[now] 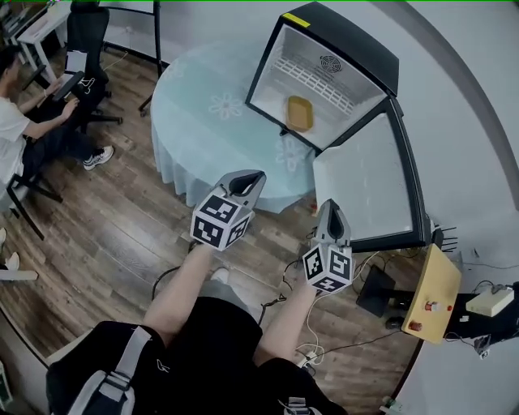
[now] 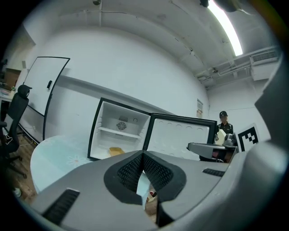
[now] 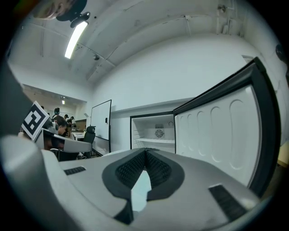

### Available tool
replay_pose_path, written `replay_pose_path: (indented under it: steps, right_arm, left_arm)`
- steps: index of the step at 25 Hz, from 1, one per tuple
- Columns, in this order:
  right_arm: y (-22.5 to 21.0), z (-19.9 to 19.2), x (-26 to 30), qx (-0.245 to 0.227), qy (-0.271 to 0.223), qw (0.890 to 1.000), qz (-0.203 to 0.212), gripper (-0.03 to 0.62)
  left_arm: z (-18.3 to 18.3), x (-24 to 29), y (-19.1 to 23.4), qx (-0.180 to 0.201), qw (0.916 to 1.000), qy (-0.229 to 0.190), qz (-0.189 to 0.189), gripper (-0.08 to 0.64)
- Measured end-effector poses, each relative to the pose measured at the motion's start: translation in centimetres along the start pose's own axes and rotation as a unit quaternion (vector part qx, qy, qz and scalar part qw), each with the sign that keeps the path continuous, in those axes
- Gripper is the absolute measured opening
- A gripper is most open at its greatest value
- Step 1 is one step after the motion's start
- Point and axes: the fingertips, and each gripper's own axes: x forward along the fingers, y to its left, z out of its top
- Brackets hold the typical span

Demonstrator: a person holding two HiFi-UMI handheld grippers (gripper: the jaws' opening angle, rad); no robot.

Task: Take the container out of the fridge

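The yellow container lies on the floor of the small open fridge, below its white shelf. It is ahead of both jaw sets and well apart from them. In the left gripper view it shows just left of and beyond the pad tips.

The fridge stands on a round bench covered with a pale blue cloth printed with flowers. The bench's near edge lies between the grippers and the fridge. The fridge's door is swung wide and stands just ahead and to the right of the right hand-held gripper.

The right hand-held gripper is closed and empty. The left hand-held gripper likewise has its pads together with nothing between them.

Far to the left of the left one, a person sits by an office chair on the wooden floor. Right of the right one is a yellow box with red buttons, cables beside it.

A yellow label on the fridge's top is too small to read. Each gripper's cube carries black-and-white square markers.
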Motion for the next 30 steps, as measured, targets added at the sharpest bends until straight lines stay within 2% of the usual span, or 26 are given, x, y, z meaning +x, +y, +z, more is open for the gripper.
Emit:
replay_pose_path:
  steps: [5,10,13,16,20,23,27,30]
  right_arm:
    - [-1.8,-0.3,3.6,-0.007,0.013,0.999,0.031,0.005]
    - [0.3,0.0,8.0,-0.016,0.016,0.997,0.071,0.005]
    - [1.6,-0.8,11.0,-0.025,0.031,0.995,0.086,0.005]
    - [1.3,-1.0,14.5,-0.034,0.038,0.996,0.079,0.005]
    - [-0.8,-0.3,19.7,-0.031,0.043,0.997,0.050,0.005]
    - [-1.1,0.2,23.7,-0.041,0.051,0.997,0.042,0.006]
    - [-1.0,-0.7,27.1,-0.041,0.072,0.996,0.029,0.006]
    - [-1.9,-1.1,28.6,-0.046,0.085,0.995,0.019,0.006]
  left_arm:
    - [0.2,3.4,1.5,-0.009,0.9995,0.002,0.030,0.000]
    - [1.3,5.9,2.9,-0.009,0.9997,-0.009,0.019,0.001]
    - [1.1,8.0,5.2,-0.023,0.9996,-0.004,0.019,0.002]
    - [1.0,11.6,7.7,-0.031,0.9994,0.009,0.012,0.002]
    - [2.4,17.1,10.1,-0.035,0.9992,0.015,-0.015,0.002]
    - [3.4,21.0,11.7,-0.039,0.9985,0.020,-0.034,0.001]
    - [2.8,24.3,13.8,-0.053,0.9966,0.041,-0.048,0.001]
    - [3.1,26.2,14.4,-0.069,0.9951,0.040,-0.057,0.001]
